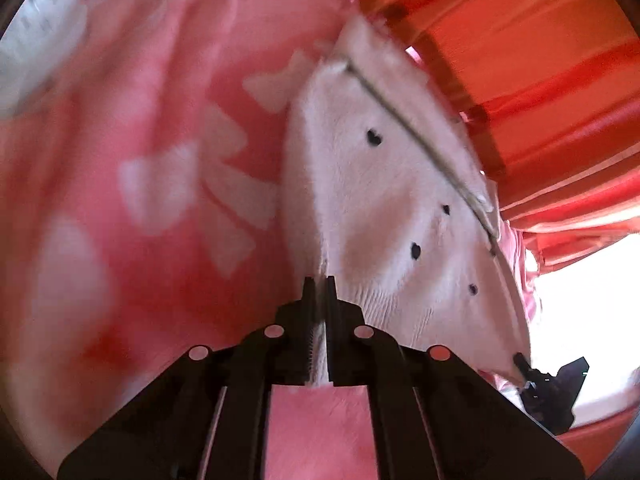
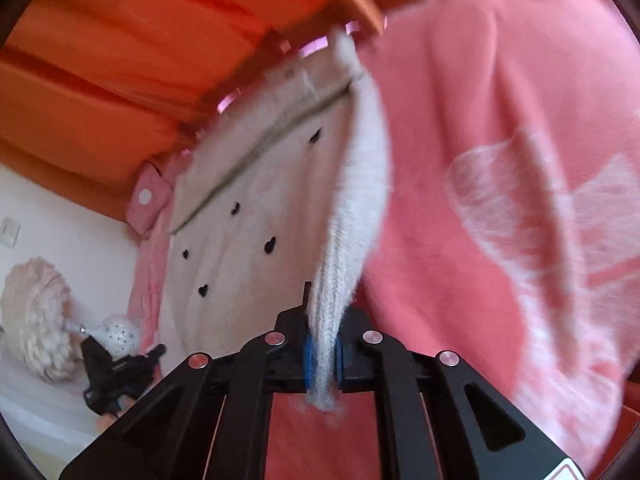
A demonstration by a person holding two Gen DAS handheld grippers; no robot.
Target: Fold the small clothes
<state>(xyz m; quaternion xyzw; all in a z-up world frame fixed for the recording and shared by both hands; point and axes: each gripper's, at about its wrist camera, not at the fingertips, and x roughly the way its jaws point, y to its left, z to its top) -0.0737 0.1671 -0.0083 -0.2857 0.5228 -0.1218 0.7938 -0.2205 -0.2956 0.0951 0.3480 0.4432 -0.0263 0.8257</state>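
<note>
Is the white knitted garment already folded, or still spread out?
Spread out, not folded: the white knitted garment stretches between the left tongs and right tongs, each pinching an edge.

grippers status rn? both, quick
Left gripper: shut on the white sweater hem.
Right gripper: shut on the white sweater's bunched edge.

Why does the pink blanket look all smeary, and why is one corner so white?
Left wrist view: the pink blanket is smeared by motion blur, while the white sweater near the left gripper stays sharper; the lower right corner is washed out by glare. Right wrist view: the blanket's white pattern is blurred too, and the round lens bends the edges.
</note>
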